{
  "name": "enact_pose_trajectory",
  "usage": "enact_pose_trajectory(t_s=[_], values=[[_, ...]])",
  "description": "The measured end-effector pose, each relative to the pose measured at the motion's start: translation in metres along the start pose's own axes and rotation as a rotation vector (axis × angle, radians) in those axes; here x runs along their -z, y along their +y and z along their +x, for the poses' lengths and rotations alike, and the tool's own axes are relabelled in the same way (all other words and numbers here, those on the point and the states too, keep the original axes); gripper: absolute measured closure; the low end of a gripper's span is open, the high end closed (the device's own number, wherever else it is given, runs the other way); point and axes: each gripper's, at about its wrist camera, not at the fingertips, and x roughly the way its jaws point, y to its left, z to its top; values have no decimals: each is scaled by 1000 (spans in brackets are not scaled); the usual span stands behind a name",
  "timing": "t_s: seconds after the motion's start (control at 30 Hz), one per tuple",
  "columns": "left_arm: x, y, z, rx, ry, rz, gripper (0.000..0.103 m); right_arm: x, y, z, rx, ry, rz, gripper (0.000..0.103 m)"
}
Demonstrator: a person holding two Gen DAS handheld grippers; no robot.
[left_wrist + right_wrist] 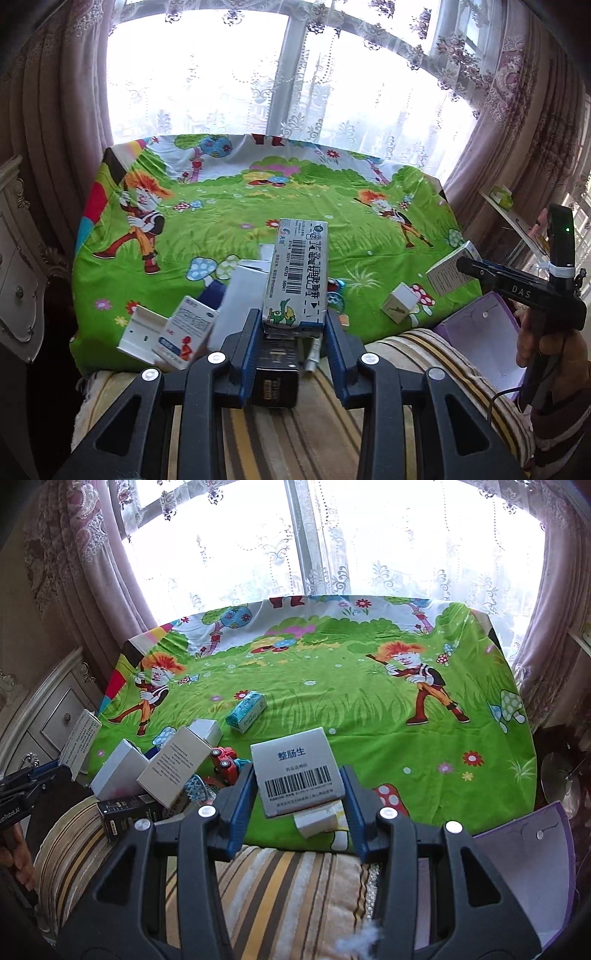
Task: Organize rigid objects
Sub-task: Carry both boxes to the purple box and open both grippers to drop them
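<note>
Two boxes were in my grip at that moment. My left gripper [293, 325] was clamped on a tall medicine carton [297, 273] with a barcode and a green cartoon lizard, held upright above the clutter. My right gripper [299, 794] pinched a flat grey box [297, 775], barcode side up, its edges against both blue pads.

Little looked sorted, as far as I could judge. Most of the pile still lay jumbled at the near edge of the cartoon tablecloth [369, 709]: white cartons [173, 768] leaning on each other, a glossy black box [125, 812], a red toy car [225, 762], and a teal box [246, 710] lying alone farther out. The open purple-edged box [524, 856] (probably the destination, though I couldn't be sure) sat empty to the right.

Everything was stiff printed cardboard with square corners, against soft cloth and a fuzzy striped cushion [277, 878].
</note>
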Motion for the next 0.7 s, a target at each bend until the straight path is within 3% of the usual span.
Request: enact_pose_trajectory(t_s=[0.43, 0.7], values=[[30, -141, 44, 311, 188, 147, 69, 68, -84, -68, 217, 10, 119, 54], [50, -192, 61, 393, 295, 197, 69, 98, -115, -84, 321, 38, 178, 53]])
